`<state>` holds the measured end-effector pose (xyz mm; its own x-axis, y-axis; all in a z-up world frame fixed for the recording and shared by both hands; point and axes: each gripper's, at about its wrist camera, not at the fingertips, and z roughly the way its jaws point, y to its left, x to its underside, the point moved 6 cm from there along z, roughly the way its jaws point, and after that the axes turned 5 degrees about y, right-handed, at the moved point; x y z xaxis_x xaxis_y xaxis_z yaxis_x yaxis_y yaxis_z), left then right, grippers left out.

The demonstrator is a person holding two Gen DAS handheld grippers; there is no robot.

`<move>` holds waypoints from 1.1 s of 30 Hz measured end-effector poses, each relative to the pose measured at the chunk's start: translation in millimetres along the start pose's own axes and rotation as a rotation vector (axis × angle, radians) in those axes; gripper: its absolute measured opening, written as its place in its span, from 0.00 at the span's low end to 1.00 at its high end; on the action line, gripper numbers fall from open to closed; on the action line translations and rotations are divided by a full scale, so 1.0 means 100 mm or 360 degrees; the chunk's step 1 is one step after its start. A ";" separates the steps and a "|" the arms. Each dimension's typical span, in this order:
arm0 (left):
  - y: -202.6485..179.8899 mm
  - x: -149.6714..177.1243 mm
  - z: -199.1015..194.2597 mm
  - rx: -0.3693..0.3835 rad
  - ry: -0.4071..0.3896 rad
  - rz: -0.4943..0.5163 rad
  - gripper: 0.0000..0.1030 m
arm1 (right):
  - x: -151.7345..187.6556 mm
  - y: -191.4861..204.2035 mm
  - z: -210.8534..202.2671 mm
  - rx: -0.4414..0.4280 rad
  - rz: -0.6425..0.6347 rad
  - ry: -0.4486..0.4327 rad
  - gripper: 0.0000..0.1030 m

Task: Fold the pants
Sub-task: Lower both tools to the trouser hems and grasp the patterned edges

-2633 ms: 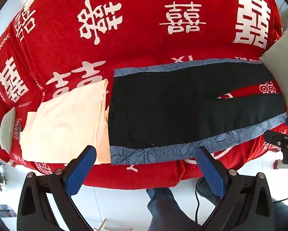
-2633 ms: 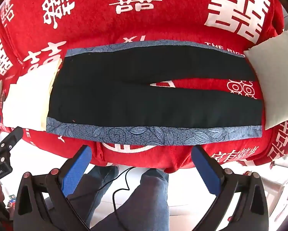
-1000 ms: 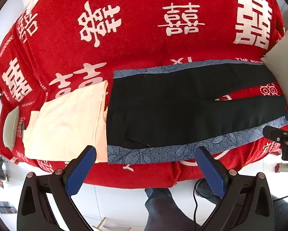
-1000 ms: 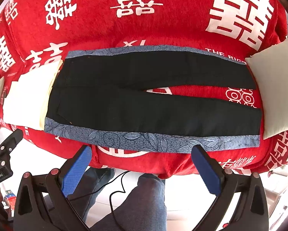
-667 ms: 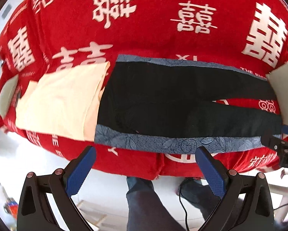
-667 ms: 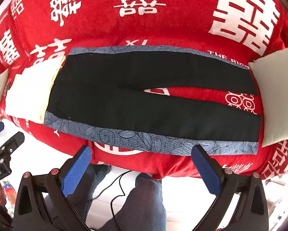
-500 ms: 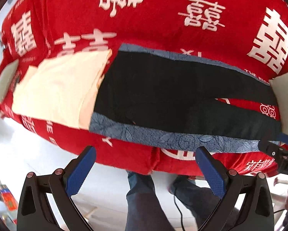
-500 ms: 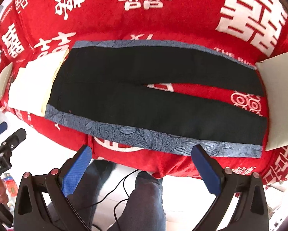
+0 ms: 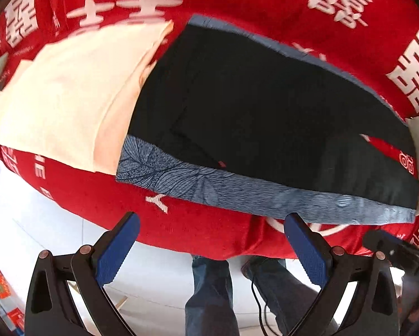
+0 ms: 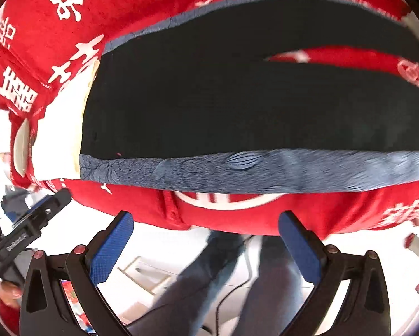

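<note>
While both tongs (image 9: 211,245) (image 10: 206,240) stay spread — empty — they've dropped closer to the pants (image 9: 251,106).

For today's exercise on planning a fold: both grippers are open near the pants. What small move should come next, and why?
Probably ease both grippers forward onto the blue band. The pants lie flat and unfolded, and the left gripper and right gripper hang open just short of that near edge, holding nothing.

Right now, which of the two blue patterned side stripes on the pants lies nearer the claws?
The near-edge stripe, just above both open claws; the other stripe borders the far leg.
</note>
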<state>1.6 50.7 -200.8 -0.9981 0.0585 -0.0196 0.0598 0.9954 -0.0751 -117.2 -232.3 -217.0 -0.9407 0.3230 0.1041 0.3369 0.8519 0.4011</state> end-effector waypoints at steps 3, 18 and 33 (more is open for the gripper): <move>0.08 -0.01 0.21 0.0105 -0.0015 -0.0029 1.00 | 0.01 0.05 0.27 -0.0217 0.0086 -0.0018 1.00; 0.21 0.08 0.95 0.0606 0.0122 -0.0265 0.73 | -0.07 -0.08 1.12 -0.0958 0.0561 -0.0156 0.67; 0.23 -0.50 0.98 0.0876 0.0068 -0.0585 0.64 | -0.44 0.23 0.55 -0.1222 0.0491 -0.0264 0.19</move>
<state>54.2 63.0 -299.5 -0.9540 -0.2633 0.1434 -0.2972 0.7674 -0.5682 -65.9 -203.9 -262.7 -0.7727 0.6025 0.1997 0.4002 0.2182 0.8901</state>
